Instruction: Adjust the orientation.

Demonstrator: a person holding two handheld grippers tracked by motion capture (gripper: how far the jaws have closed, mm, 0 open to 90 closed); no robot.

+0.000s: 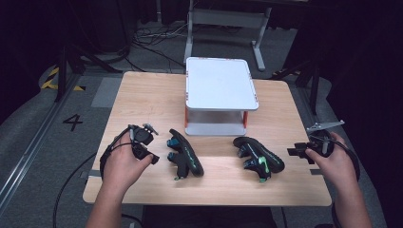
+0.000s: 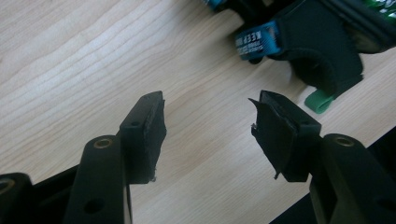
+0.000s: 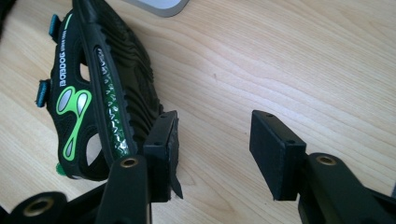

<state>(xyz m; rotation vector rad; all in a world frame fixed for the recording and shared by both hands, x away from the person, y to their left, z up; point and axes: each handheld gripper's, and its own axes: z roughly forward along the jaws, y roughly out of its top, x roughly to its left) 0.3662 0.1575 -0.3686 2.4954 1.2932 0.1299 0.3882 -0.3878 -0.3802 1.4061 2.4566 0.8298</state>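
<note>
Both tools, left tool and right tool, stand spread and empty, each beside a black sandal, left sandal, right sandal, apparently untouched, on the bench.

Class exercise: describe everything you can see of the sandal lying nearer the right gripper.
The right sandal is black with bright green patterning on its side, blue strap tabs and a deeply ridged sole. It looks like rubber and fabric webbing. It lies tipped on its edge on the wooden table, in front of the white stand, apart from it. Nothing grips it.
</note>
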